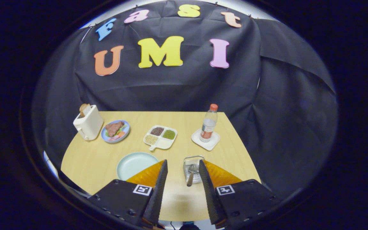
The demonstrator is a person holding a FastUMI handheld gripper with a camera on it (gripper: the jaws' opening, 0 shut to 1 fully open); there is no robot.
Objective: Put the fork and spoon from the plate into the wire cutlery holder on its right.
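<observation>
Hovering gripper (182, 169) was spread wide, empty. Plate (133, 164) at 10 o'clock looked bare; cutlery (191, 174) stood in holder (193, 170) at 1 o'clock. Risk: right finger clipping holder, tipping it.

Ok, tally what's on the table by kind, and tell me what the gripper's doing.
Plates: 3 — empty plate, food plate, divided tray
Toaster: 1
Bottle on coaster: 2
Wire cutlery holder with utensil: 2
Total: 8
Gripper open, holding nothing.
</observation>
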